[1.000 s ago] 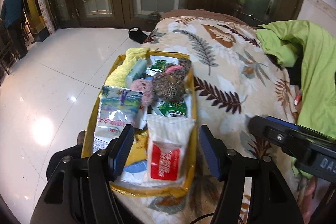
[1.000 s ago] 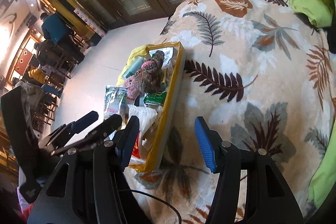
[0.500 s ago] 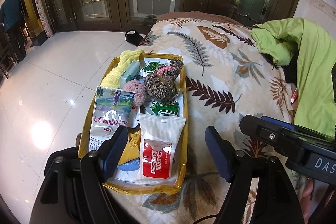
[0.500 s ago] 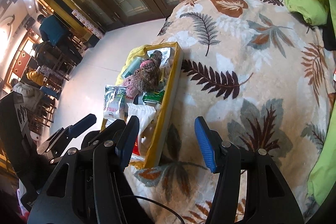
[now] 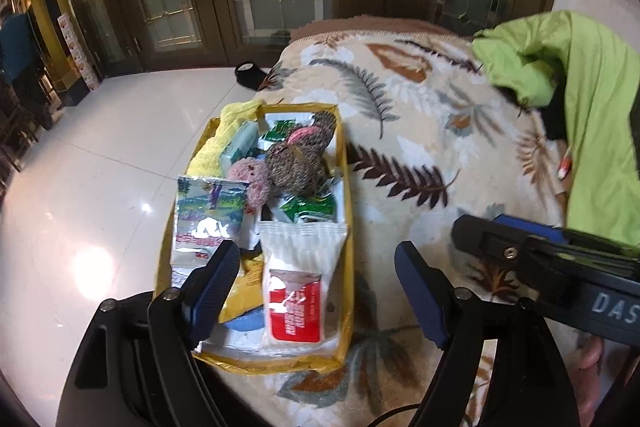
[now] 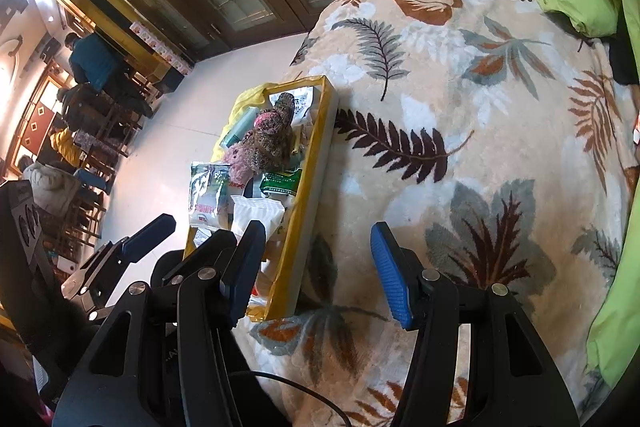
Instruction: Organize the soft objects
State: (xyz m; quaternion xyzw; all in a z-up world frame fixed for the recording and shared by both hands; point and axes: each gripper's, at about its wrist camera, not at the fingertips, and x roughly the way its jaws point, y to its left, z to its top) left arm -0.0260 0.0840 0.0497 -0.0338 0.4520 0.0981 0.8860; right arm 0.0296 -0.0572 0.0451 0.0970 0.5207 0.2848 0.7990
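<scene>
Left gripper (image 5: 316, 287): fingers spreading wider, hanging above the white packet (image 5: 298, 283), not touching it.
Right gripper (image 6: 318, 267): fingers apart, empty.
Tray (image 5: 347, 187): on the leaf-patterned blanket (image 5: 420, 131), near its edge, holding packets and a knitted toy (image 5: 298, 163).

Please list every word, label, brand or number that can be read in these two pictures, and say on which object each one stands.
"DAS": white letters on the black body of the right gripper, cut off at the picture's edge.
White pouch with red label in the yellow tray: white characters, too blurred to read.
Silver landscape packet: red print, unreadable.
Green sachets: print too small.
Paper slip in the tray: unreadable.
</scene>
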